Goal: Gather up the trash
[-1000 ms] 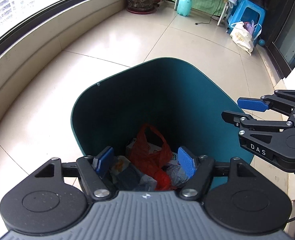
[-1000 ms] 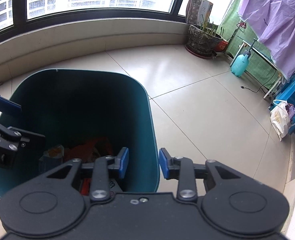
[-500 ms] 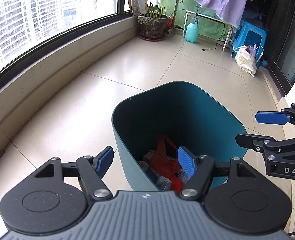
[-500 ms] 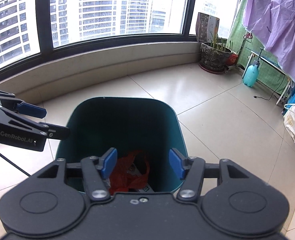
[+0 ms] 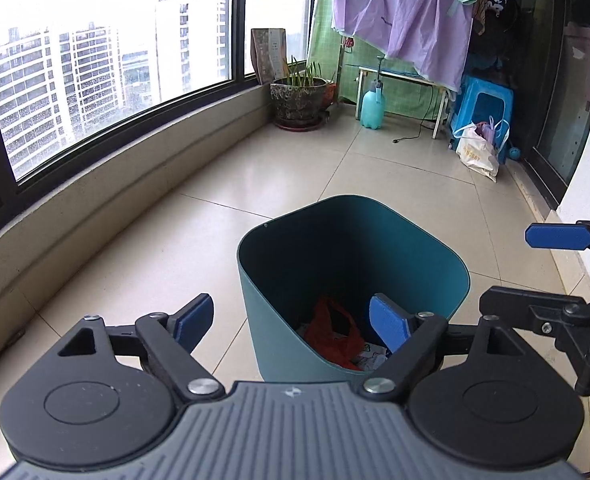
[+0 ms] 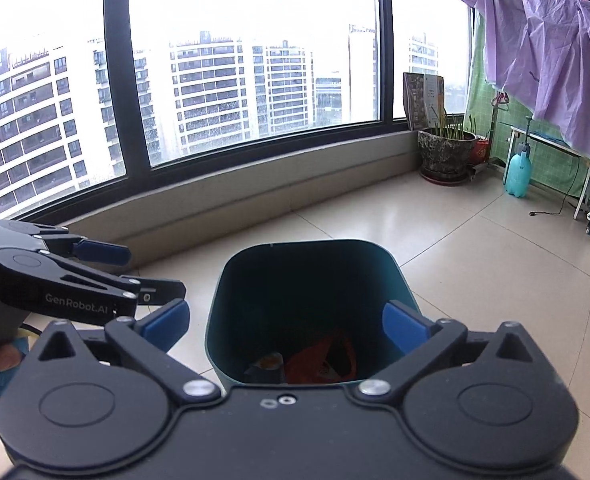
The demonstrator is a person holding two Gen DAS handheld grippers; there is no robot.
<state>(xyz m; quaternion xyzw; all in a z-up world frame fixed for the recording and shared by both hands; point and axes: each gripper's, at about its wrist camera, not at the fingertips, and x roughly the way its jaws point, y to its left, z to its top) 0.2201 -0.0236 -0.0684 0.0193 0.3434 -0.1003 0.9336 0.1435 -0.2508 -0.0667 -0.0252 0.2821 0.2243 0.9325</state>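
Left wrist view: the left gripper has its 2 blue-padded jaws spread wide with nothing between them; they have just been opening further. Past them stands the tall teal plastic trash bin, upright on the floor, its open mouth facing up and its long axis vertical. Its near wall hides most of the contents; only a crumpled red plastic bag and some white printed paper scraps show at the bottom. At the right edge the right gripper is cut off by the frame, its jaws far apart and empty. The glossy beige tiled floor runs to a curved windowed wall. At the far end are a dark stone plant pot, a pale blue spray bottle, a hanging lilac garment, a blue plastic stool and a white carrier bag.

Right wrist view: the right gripper stands fully spread and empty, its jaws having just been opening. The bin sits just beyond, upright; inside, the dim interior shows the red bag and a small orange-topped piece hard to make out. The left gripper enters from the left, jaws apart, with a fingertip of the person's hand showing below it at the frame edge.
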